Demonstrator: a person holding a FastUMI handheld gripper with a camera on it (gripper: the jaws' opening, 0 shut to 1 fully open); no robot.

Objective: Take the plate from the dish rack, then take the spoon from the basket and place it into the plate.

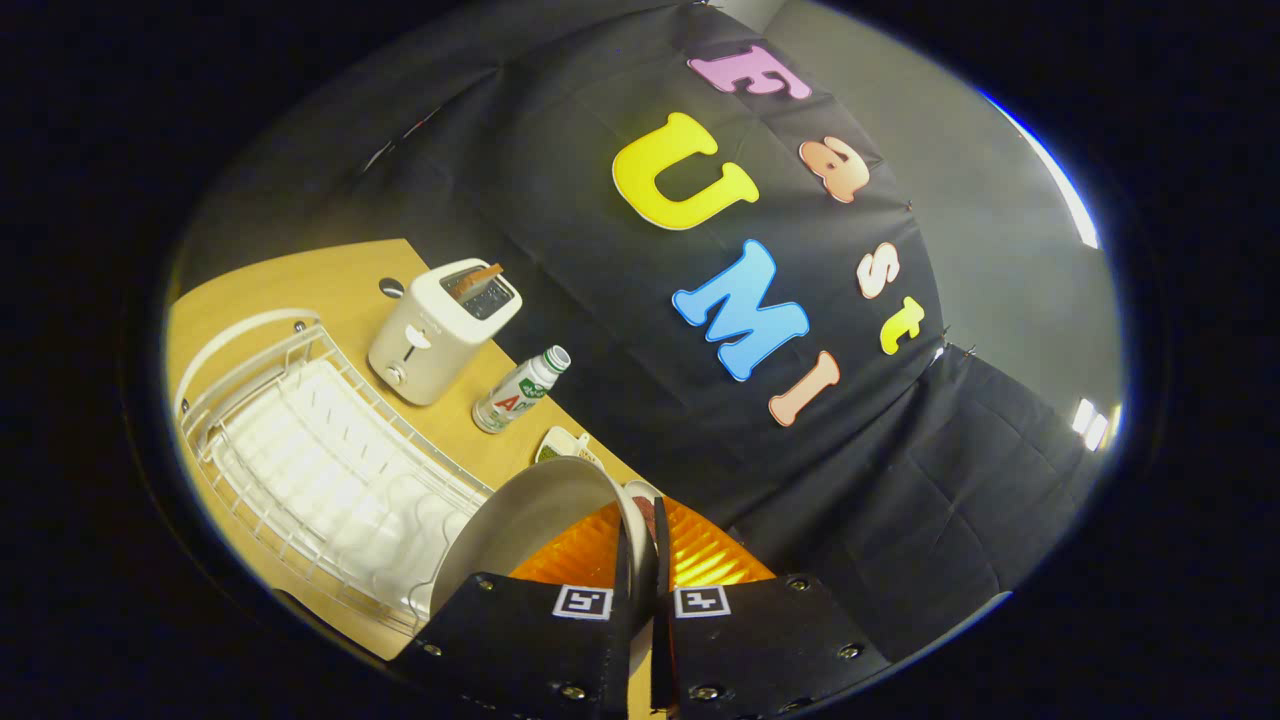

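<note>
Tongs (643, 560) pinch the plate (540, 520) rim, clear of the dish rack (330, 470); it looks rigid, glazed, slippery, breakable, so a rim hold suits.

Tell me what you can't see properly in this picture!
- Plate: the gripper, jaws shut on its rim, covers its lower part.
- Basket: plate and jaws hide most of it, so no telling where the spoon is.
- Small dish beyond the plate: rim only, contents hidden.
- Bottle beside the toaster: label too small.
- Rack: near end cut off.
</note>
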